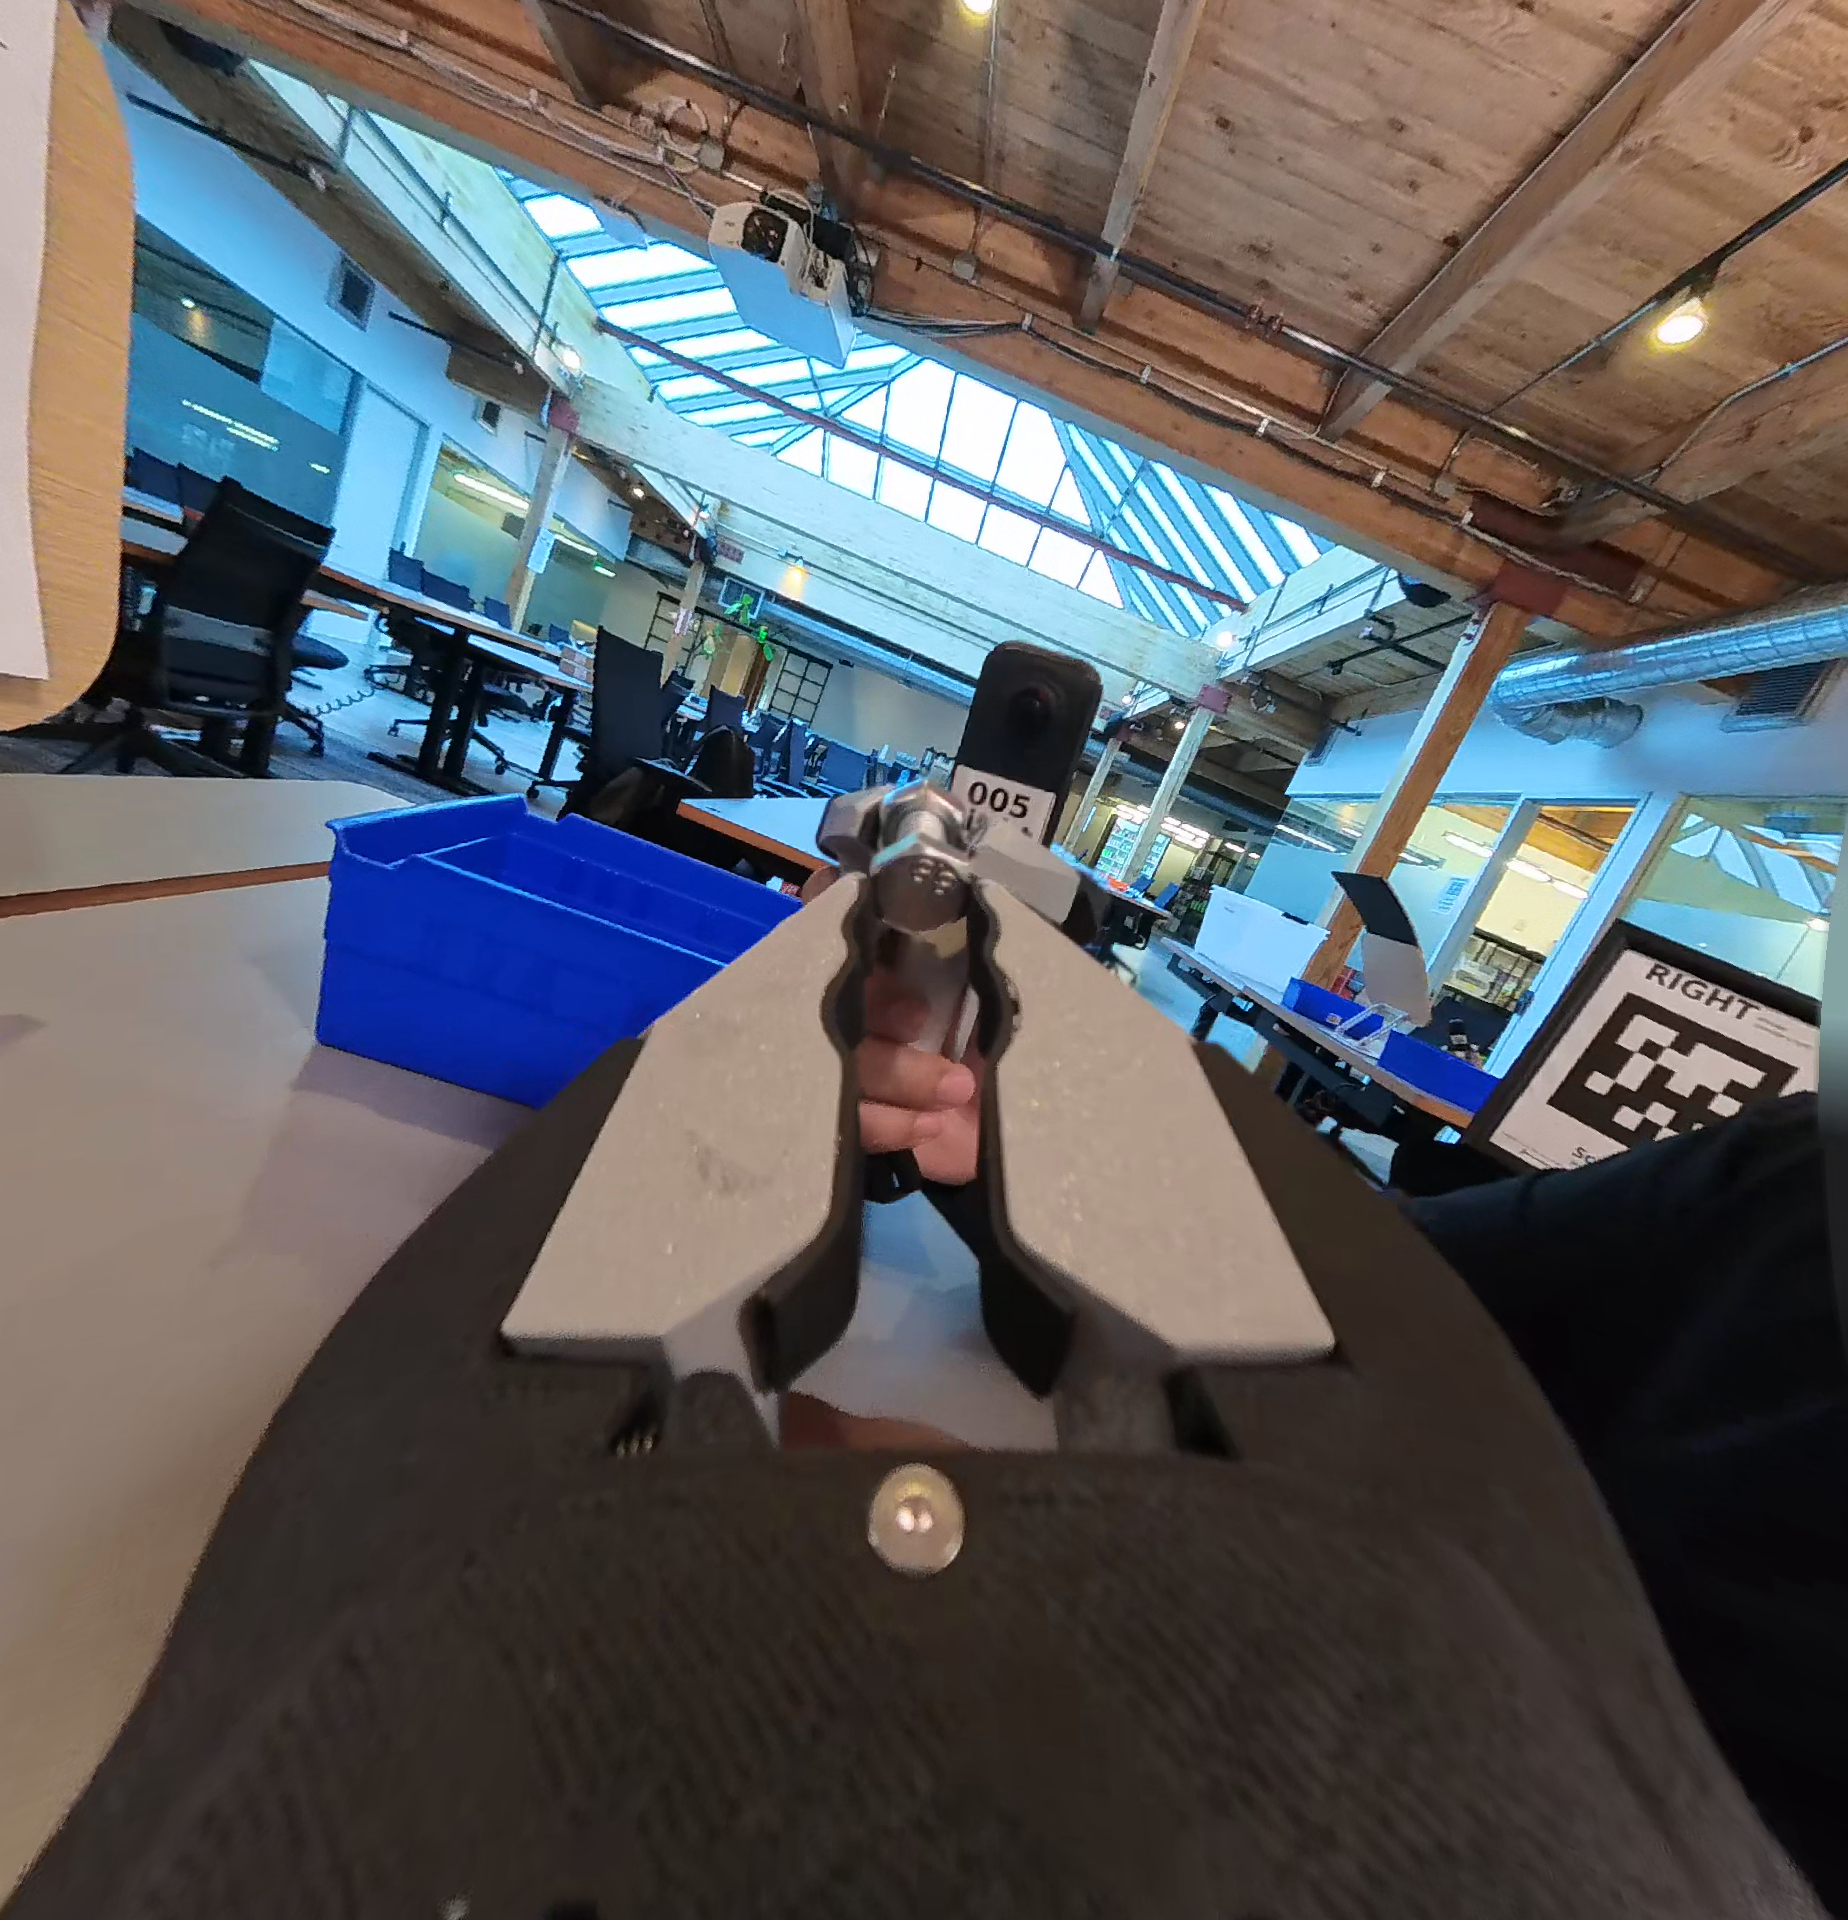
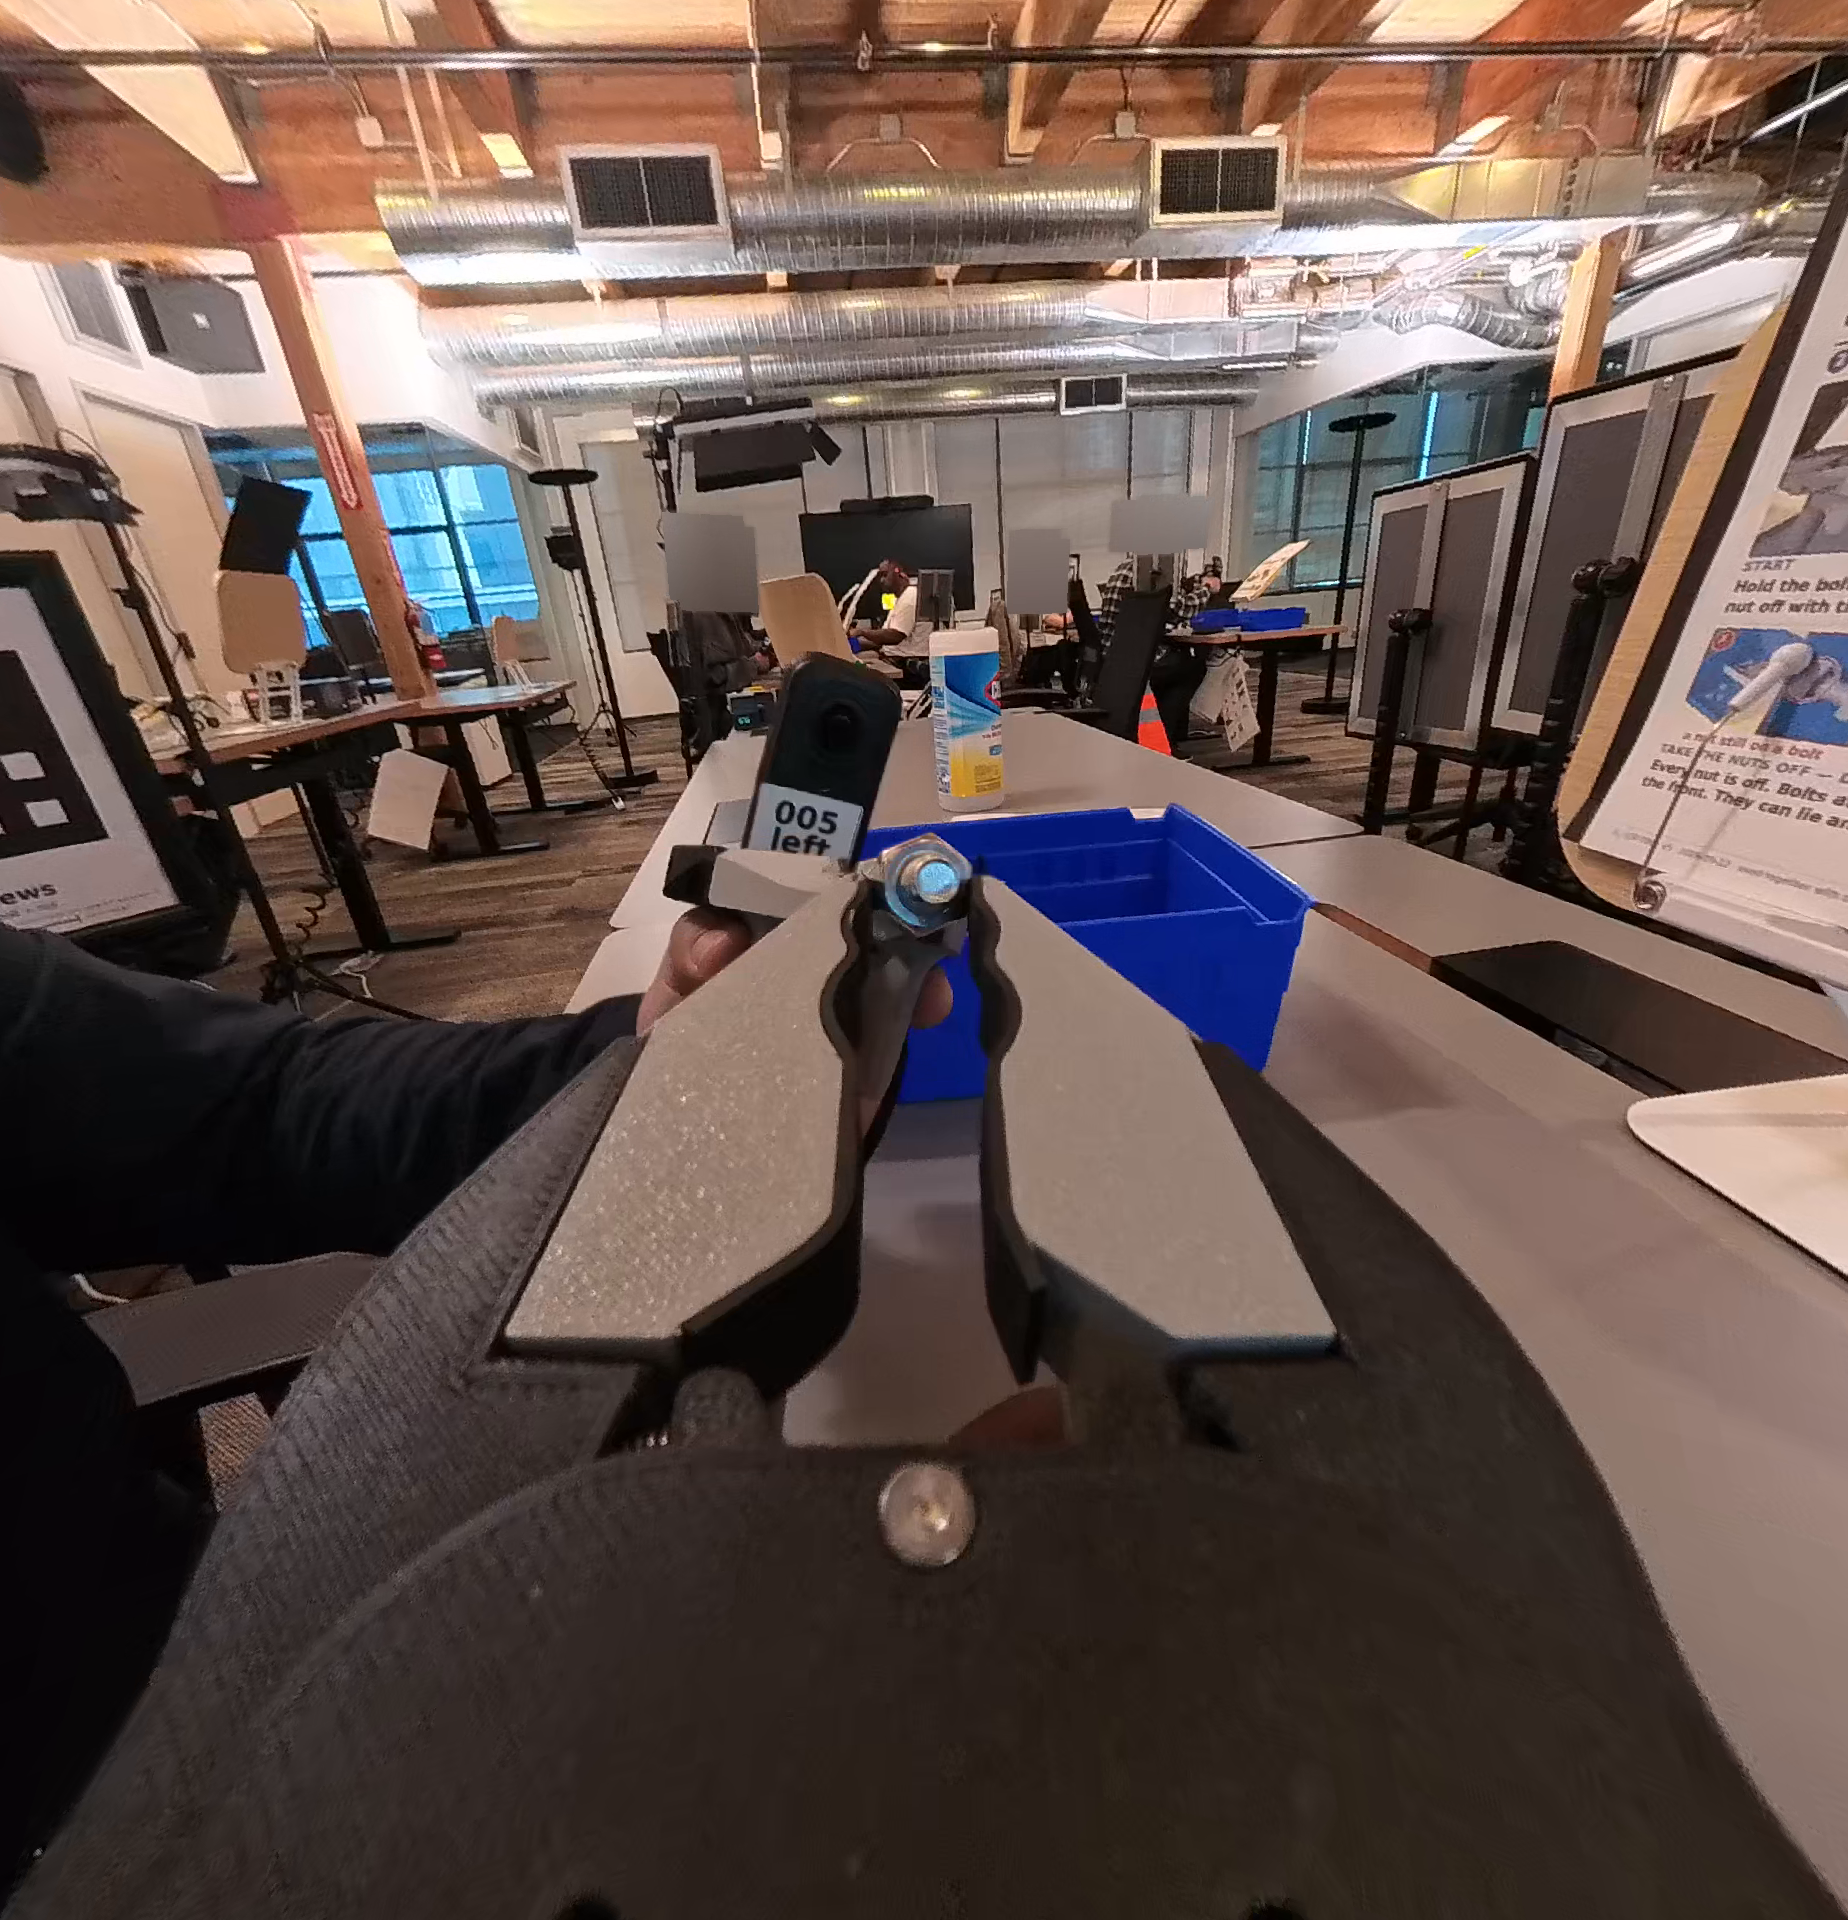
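A: Silver steel, hexagonal at the near end: that is the head of a threaded metal bolt (image 1: 912,883), pinched between the grey textured fingertips of the left gripper (image 1: 915,899), whose jaws stand narrow around it.

B: And from the other side, the right gripper (image 2: 922,902) has its own grey fingers drawn close on a silver hex nut (image 2: 922,885) sitting on that bolt's shank, the cut end facing the right wrist camera.

A: So the two grippers meet tip to tip, end on, each clamped on one end of the same fastener. I judge that lets one hold firm while the other turns.

B: Likely. The fastener hangs in the air above the grey table top (image 2: 1419,1143), just in front of a blue plastic bin with dividers (image 2: 1159,914).

A: A hand (image 1: 915,1101) shows beyond the left jaws, gripping the far tool's handle.

B: Behind the bin stands a white and yellow wipes canister (image 2: 967,717).
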A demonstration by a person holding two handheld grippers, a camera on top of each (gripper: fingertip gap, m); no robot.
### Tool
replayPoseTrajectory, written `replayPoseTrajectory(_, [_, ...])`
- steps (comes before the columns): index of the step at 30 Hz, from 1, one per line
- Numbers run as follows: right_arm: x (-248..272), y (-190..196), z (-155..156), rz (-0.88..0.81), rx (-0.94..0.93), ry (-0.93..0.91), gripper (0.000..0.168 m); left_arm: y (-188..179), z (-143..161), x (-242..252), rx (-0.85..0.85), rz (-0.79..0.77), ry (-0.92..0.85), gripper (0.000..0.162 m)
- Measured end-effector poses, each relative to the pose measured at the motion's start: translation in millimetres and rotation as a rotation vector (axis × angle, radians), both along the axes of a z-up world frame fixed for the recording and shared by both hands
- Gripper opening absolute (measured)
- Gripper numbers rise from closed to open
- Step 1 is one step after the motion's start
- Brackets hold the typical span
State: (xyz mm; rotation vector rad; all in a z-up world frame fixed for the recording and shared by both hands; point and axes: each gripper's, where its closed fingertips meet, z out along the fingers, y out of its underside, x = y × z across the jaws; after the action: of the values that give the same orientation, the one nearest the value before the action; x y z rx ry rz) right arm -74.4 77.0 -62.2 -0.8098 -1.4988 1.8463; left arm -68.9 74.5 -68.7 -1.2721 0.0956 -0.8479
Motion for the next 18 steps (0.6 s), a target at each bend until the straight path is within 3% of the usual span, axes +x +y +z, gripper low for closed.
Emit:
replayPoseTrajectory(6, [-8,9,-9,-0.056,0.012,-0.051,0.014,9,-12,-10,-0.066,0.089,0.051,0.016])
replayPoseTrajectory(12, [-16,32,-11,-0.164,-0.031,-0.086,0.014,19,-25,-24,-0.134,0.219,0.137,0.043])
replayPoseTrajectory(18, [-13,58,2,-0.312,-0.050,-0.055,0.014,23,-31,-27,-0.165,0.226,0.118,0.044])
